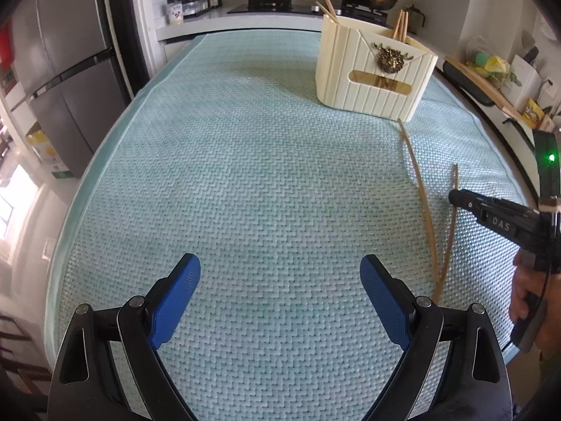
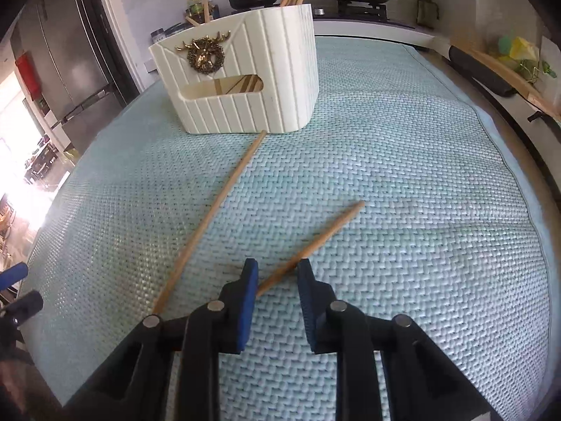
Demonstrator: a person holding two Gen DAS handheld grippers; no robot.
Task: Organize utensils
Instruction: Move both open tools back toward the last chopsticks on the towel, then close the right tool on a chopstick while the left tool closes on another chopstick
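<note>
Blue-padded right tongs sit low over the woven mint mat, jaws narrowed to a small gap with a wooden chopstick lying slantwise between the pads; whether the pads actually press it cannot be told. Its far end runs ahead and to the right of the tongs. Second chopstick lies on the mat just left of the right tongs, its far tip almost at the foot of the cream holder. Holder stands upright straight ahead of the right tongs, well apart, gold deer emblem on its front, several chopsticks standing in it. Left tongs hover over bare mat, jaws wide apart, nothing between them; both loose chopsticks lie to their right, the holder ahead and right. Person's hand grips the right tool's handle.
</note>
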